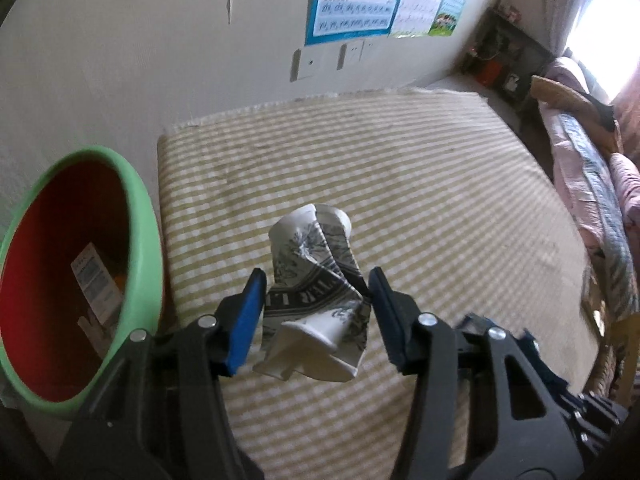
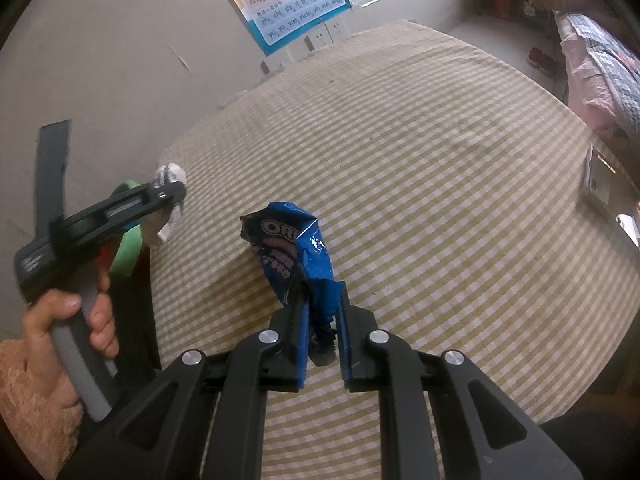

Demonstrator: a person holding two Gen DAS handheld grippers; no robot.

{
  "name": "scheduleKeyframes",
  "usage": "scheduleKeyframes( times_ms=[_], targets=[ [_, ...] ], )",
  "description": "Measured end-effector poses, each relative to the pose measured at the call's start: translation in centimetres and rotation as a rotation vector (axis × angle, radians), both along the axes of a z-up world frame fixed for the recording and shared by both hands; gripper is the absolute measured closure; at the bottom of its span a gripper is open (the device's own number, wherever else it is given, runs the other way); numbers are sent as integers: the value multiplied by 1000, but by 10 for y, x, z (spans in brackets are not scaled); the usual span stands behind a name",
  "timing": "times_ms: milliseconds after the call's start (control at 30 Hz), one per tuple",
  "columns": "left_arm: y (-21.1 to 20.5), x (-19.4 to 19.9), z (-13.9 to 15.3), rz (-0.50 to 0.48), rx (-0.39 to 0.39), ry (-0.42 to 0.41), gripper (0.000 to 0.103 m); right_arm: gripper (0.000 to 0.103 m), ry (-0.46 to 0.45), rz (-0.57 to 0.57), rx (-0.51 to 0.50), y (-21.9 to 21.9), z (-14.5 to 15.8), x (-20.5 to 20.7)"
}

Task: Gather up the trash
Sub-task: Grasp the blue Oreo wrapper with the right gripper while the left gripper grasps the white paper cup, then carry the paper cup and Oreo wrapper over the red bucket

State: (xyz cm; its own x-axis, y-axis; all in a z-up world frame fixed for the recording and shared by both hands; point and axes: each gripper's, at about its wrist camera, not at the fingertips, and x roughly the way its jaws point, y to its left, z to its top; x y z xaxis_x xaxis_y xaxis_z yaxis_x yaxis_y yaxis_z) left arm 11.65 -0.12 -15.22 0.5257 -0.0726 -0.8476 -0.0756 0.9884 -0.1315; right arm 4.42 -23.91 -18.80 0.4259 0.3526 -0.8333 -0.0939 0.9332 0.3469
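My left gripper is shut on a crumpled white paper cup with black print, held above the checked tablecloth. A bin with a green rim and red inside stands just left of it, off the table's left edge, with a carton in it. My right gripper is shut on a blue Oreo wrapper, held over the table. In the right wrist view the left gripper holds the cup next to the bin's green rim.
The table stands against a wall with posters and sockets. A bed with pink bedding lies to the right. A phone-like device rests at the table's right edge.
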Motion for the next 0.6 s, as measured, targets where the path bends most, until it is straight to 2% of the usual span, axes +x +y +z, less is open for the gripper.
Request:
scheduleKeyframes(
  times_ms=[133, 300, 600],
  targets=[
    [8, -20, 11, -9, -14, -10, 52, 92, -14, 1, 3, 0, 3, -1],
    [25, -42, 18, 28, -59, -1, 52, 92, -27, 3, -1, 0, 9, -4],
    [32, -56, 28, 31, -75, -22, 51, 92, -46, -2, 1, 5, 23, -12]
  ],
)
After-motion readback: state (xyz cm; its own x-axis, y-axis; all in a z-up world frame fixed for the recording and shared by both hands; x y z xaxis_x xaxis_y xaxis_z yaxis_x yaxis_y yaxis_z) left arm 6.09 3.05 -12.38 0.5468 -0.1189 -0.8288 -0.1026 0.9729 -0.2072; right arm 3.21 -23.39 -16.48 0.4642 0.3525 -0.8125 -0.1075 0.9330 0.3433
